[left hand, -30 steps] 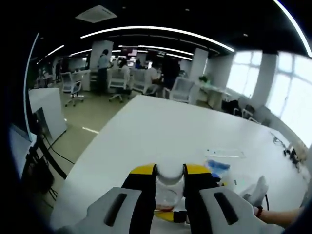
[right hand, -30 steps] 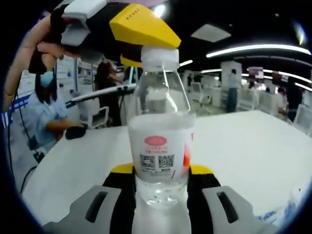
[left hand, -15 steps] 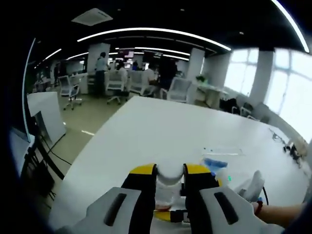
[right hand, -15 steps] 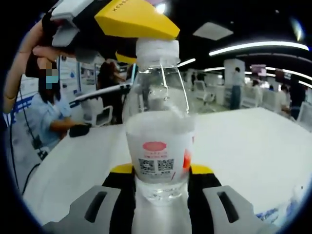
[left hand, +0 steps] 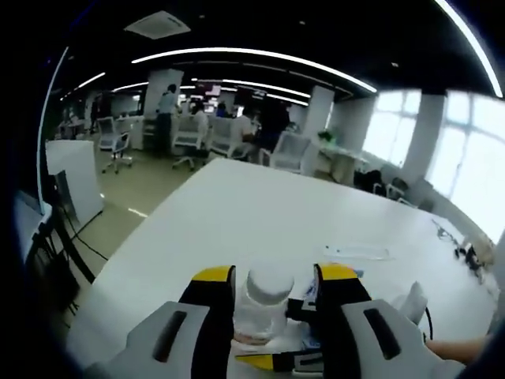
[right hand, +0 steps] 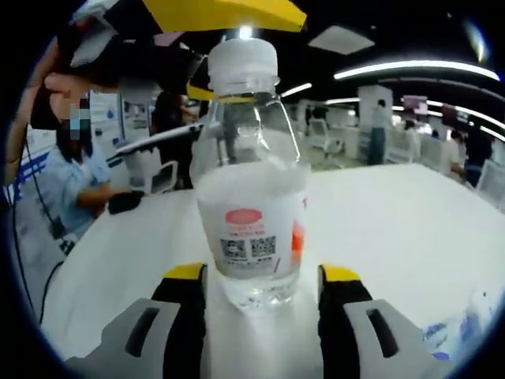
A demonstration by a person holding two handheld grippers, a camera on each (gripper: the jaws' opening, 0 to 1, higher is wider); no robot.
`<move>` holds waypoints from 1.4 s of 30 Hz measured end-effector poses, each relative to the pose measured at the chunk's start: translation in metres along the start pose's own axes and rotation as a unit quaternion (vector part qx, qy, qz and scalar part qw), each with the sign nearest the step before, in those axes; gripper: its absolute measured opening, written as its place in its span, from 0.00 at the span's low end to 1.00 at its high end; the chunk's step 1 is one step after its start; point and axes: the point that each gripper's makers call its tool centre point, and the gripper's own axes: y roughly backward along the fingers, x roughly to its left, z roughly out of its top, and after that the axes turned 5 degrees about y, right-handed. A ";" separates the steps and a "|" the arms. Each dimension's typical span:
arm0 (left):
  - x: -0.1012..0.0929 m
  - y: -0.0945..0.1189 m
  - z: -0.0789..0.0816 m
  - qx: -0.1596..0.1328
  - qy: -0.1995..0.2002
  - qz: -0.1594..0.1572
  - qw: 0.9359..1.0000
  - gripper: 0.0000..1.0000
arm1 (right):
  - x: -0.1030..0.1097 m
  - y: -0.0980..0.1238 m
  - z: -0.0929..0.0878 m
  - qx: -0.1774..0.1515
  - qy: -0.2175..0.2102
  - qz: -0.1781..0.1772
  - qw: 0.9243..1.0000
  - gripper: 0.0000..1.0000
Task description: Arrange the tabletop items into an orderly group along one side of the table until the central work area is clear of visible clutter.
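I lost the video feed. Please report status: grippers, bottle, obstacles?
Left gripper open around bottle cap. Right gripper open beside the water bottle, which stands upright on white table. Blue packet beside bottle.

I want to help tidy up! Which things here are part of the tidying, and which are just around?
Part of the job:
water bottle
blue packet
clear plastic strip
white table
left gripper
right gripper

Just around:
office chairs
ceiling lights
windows
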 end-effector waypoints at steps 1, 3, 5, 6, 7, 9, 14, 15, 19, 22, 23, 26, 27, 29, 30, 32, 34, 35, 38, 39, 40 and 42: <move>0.000 0.000 0.001 -0.002 -0.006 0.001 1.000 0.45 | -0.001 0.003 0.002 -0.002 -0.001 -0.004 1.000 0.63; -0.001 -0.001 0.002 -0.004 -0.015 -0.007 1.000 0.50 | -0.003 0.008 0.006 -0.005 -0.001 -0.009 1.000 0.70; -0.002 -0.001 0.003 -0.006 -0.024 -0.014 1.000 0.55 | -0.003 0.012 0.007 -0.001 -0.003 -0.011 1.000 0.74; -0.002 -0.002 0.003 -0.005 -0.027 -0.018 0.999 0.57 | -0.003 0.016 0.007 0.001 -0.002 -0.014 1.000 0.77; -0.003 -0.002 0.003 -0.008 -0.032 -0.025 0.999 0.60 | -0.002 0.018 0.007 0.002 -0.003 -0.016 1.000 0.79; 0.000 -0.002 0.002 -0.007 -0.033 -0.025 0.999 0.65 | -0.003 0.025 0.005 0.009 -0.009 -0.022 1.000 0.84; 0.003 -0.001 -0.001 -0.010 -0.050 -0.032 0.998 0.75 | -0.005 0.041 0.004 0.009 -0.029 -0.044 0.999 0.95; 0.003 0.000 -0.001 -0.011 -0.054 -0.034 0.998 0.77 | -0.005 0.045 0.005 0.004 -0.042 -0.047 0.998 0.98; 0.008 -0.001 -0.001 -0.017 -0.064 -0.035 0.997 0.89 | -0.004 0.058 0.007 0.004 -0.040 -0.059 0.997 1.00; 0.008 -0.002 -0.002 -0.019 -0.069 -0.040 0.997 0.93 | -0.001 0.069 0.009 0.007 -0.037 -0.063 0.997 1.00; 0.008 -0.002 -0.002 -0.018 -0.073 -0.042 0.996 0.94 | 0.000 0.073 0.009 0.007 -0.037 -0.065 0.997 1.00; 0.007 -0.004 -0.006 -0.013 -0.090 -0.047 0.995 0.97 | 0.002 0.086 0.008 0.015 -0.035 -0.073 0.997 1.00; 0.007 -0.004 -0.007 -0.012 -0.094 -0.050 0.994 0.97 | 0.001 0.089 0.008 0.015 -0.035 -0.077 0.996 1.00; 0.005 -0.005 -0.009 -0.013 -0.098 -0.056 0.994 0.99 | 0.001 0.099 0.009 0.010 -0.040 -0.084 0.996 1.00; 0.005 -0.005 -0.011 -0.012 -0.102 -0.060 0.993 0.99 | 0.001 0.104 0.009 0.008 -0.045 -0.087 0.995 1.00; 0.004 -0.006 -0.013 -0.014 -0.115 -0.067 0.991 0.99 | 0.000 0.115 0.010 0.006 -0.060 -0.100 0.993 1.00; 0.004 -0.006 -0.016 -0.016 -0.125 -0.072 0.989 0.99 | 0.001 0.126 0.010 0.003 -0.062 -0.109 0.992 1.00; 0.004 -0.006 -0.018 -0.013 -0.125 -0.075 0.989 0.99 | 0.002 0.132 0.010 0.004 -0.064 -0.113 0.991 1.00; 0.005 -0.007 -0.021 -0.012 -0.125 -0.079 0.989 0.99 | 0.005 0.146 0.009 0.005 -0.067 -0.120 0.990 1.00; 0.006 -0.007 -0.023 -0.012 -0.124 -0.080 0.989 0.98 | 0.006 0.149 0.008 0.006 -0.067 -0.123 0.990 1.00; 0.006 -0.008 -0.024 -0.010 -0.126 -0.081 0.989 0.97 | 0.007 0.154 0.008 0.006 -0.067 -0.128 0.990 1.00; 0.008 -0.010 -0.028 -0.004 -0.132 -0.080 0.988 0.95 | 0.009 0.160 0.007 0.007 -0.068 -0.132 0.989 1.00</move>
